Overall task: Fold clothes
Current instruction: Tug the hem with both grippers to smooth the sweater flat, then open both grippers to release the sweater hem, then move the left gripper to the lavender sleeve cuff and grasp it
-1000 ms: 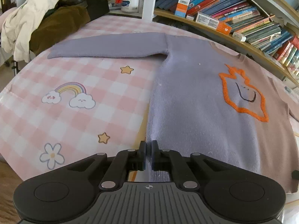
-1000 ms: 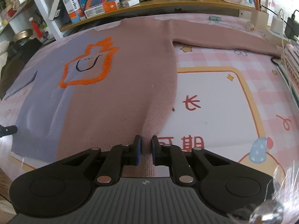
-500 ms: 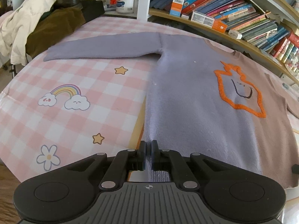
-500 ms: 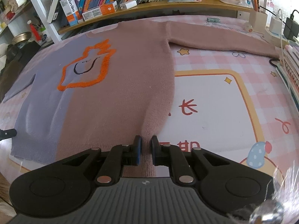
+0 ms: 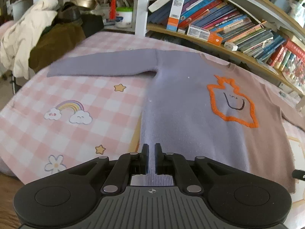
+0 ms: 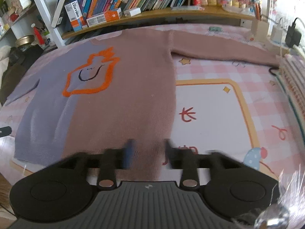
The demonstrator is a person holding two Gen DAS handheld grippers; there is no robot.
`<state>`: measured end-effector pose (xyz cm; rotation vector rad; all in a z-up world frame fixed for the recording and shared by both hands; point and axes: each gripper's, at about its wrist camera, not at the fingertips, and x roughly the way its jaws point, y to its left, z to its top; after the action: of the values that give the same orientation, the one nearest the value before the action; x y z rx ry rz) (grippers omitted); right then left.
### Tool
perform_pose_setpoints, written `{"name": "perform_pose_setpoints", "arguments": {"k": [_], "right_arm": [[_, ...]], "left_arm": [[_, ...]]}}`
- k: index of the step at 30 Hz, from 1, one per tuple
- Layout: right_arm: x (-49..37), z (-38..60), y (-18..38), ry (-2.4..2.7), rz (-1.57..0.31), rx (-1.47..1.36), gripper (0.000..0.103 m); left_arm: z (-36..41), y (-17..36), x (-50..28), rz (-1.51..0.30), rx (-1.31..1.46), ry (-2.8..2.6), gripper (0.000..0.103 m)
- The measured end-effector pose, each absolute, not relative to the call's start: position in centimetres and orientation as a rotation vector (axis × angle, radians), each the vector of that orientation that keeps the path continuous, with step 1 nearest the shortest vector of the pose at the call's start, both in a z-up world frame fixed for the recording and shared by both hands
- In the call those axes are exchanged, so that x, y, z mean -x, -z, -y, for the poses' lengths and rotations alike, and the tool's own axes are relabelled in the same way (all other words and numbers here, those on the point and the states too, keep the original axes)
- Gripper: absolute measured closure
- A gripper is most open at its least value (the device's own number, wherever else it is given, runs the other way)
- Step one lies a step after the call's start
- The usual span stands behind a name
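Left wrist view: a sweater [image 5: 190, 114] lies flat on the checked table [image 5: 57, 99], hem at the near edge.
Both grippers have just been opening. Left gripper [image 5: 151, 152] jaws stand narrow with the purple hem corner between them, seemingly loose. Right gripper [image 6: 148, 148] jaws stand wide over the brown hem corner, not pinching. Best let both corners drop flat, then reach for a sleeve [image 5: 103, 64].

The pink checked cloth [image 5: 80, 95] is bare on the left of the sweater [image 5: 186, 114], so a hand can slide in there. A pile of clothes [image 5: 38, 43] blocks the far left corner, and the bookshelf [image 6: 152, 13] runs along the back edge. On the right, the white patch [image 6: 207, 114] is free, but stacked books [image 6: 293, 87] and a black plug [image 6: 293, 34] crowd that side.
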<state>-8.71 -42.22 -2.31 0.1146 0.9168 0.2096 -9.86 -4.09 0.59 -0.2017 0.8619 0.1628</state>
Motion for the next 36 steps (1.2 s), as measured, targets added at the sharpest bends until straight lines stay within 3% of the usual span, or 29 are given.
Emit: {"name": "perform_pose_setpoints", "arguments": {"k": [3,6,8,10,14,20,36], "right_arm": [[9.2,42.0,2.0,-0.202,-0.890,-0.082,0.038],[9.5,42.0,1.7,-0.195,-0.869,-0.054,0.021],[9.7,41.9,1.5,-0.186,-0.851,-0.032,0.015],[9.9,41.8,1.4,-0.180,-0.837,-0.016,0.011],[10.1,41.9,1.3,-0.170,-0.808,0.004,0.001],[10.4,42.0,1.4,-0.159,-0.802,0.013,0.000],[9.9,39.1,1.4,-0.106,-0.820,-0.005,0.000]], "left_arm": [[4.4,-0.6,10.3,-0.867,0.181,-0.185,0.084],[4.9,-0.8,11.0,-0.852,0.168,-0.206,0.061],[5.3,-1.0,11.7,-0.826,0.156,-0.214,0.040],[5.9,-1.3,12.3,-0.797,0.145,-0.210,0.032],[7.0,-1.7,13.1,-0.771,0.118,-0.193,0.023],[7.9,-2.3,13.8,-0.748,0.086,-0.193,0.014],[8.4,-1.4,12.2,-0.772,0.038,-0.013,0.013]]}}
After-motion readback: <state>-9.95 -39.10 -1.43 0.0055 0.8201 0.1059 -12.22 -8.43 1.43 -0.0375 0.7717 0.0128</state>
